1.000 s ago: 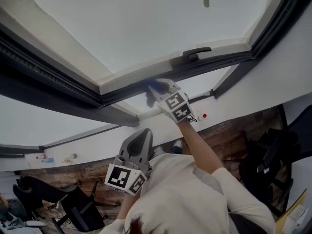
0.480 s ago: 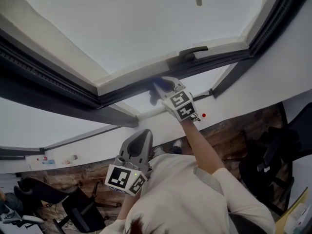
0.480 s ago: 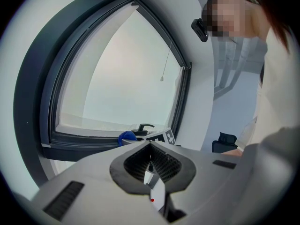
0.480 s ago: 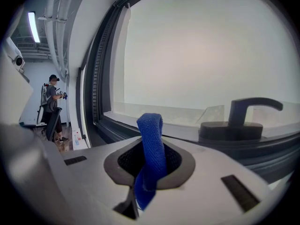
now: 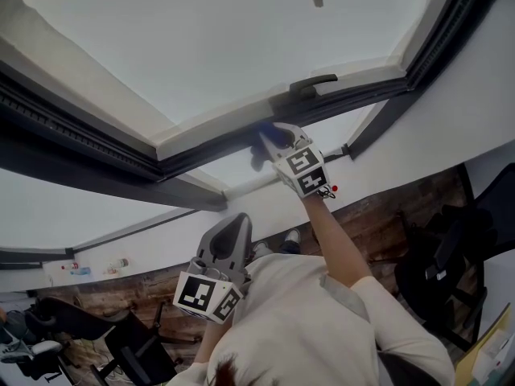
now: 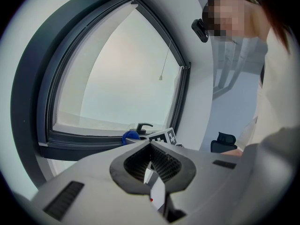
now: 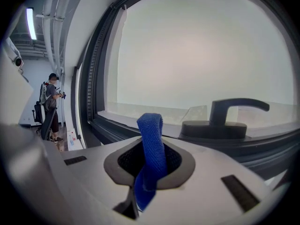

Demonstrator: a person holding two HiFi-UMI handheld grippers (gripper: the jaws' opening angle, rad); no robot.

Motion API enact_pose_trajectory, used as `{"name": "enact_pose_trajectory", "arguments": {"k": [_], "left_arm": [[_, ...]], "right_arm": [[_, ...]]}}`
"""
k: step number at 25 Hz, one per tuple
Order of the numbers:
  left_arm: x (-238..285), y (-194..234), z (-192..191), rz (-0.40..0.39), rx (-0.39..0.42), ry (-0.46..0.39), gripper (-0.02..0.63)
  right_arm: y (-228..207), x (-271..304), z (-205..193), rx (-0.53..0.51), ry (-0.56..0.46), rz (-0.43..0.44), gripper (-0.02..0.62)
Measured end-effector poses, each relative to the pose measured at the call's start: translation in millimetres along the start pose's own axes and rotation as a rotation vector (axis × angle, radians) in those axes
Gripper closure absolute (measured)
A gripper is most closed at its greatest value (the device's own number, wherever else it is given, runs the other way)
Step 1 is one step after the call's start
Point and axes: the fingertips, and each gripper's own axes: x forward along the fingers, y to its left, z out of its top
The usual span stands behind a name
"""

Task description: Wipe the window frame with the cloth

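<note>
Left gripper (image 5: 235, 230): held low before the chest, jaws closed together on nothing, idle.
Right arm: stretched up and forward, near full reach.
Right gripper (image 5: 282, 141): clenched on the blue cloth (image 7: 151, 139). The cloth's free fold is at the lower rail of the window frame (image 5: 201, 153), seemingly touching it, just beside the handle (image 7: 229, 114).
Progress: wiping judged mid-course. No visible mark tells cleaned from uncleaned. Side and top rails probably remain.
</note>
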Motion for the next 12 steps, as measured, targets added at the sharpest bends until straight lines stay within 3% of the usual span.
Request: {"name": "enact_pose_trajectory", "arguments": {"k": [12], "left_arm": [[-4,3,-1,0.001,-0.005,-0.003,0.597]], "right_arm": [[-19,-10,-4,0.007,0.009,-0.055,0.546]]}}
